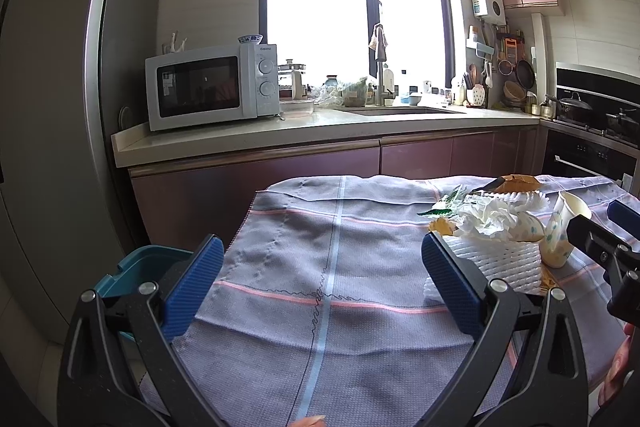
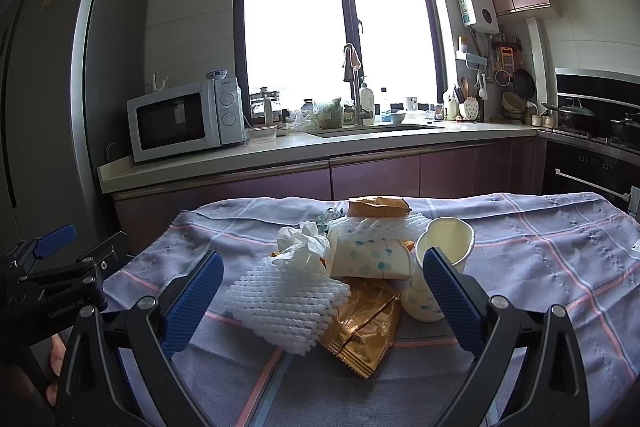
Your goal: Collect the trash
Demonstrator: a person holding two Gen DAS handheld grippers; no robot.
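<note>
Trash sits heaped toward the far middle of the table (image 2: 540, 259), on its grey checked cloth (image 1: 320, 247), and we count it off: two paper cups, one standing upright (image 2: 436, 267) and one squashed flat (image 2: 372, 259) beside it; two white foam nets, the near one (image 2: 284, 303) touching a gold wrapper (image 2: 364, 331) and the far one (image 2: 376, 223) behind the cups; one crumpled tissue (image 2: 304, 243); one tan packet (image 2: 378, 206) at the back of the heap; and a green scrap (image 1: 444, 207) poking out on the left of it.

Our right gripper (image 2: 320, 303) hovers low over the near edge with both blue pads spread wide, grasping nothing; the near foam net and gold wrapper lie between the fingers, and the right pad (image 2: 452, 299) overlaps the upright cup in view, though we cannot tell if it touches. Our left gripper (image 1: 320, 287) hangs over bare cloth at the left side, likewise splayed apart and holding nothing.

One teal bin (image 1: 148, 267) peeks past the table's left edge, mostly hidden behind the left finger. Fingertips show at the lower frame edges only, cut off. What lies under the heap we cannot make out.
</note>
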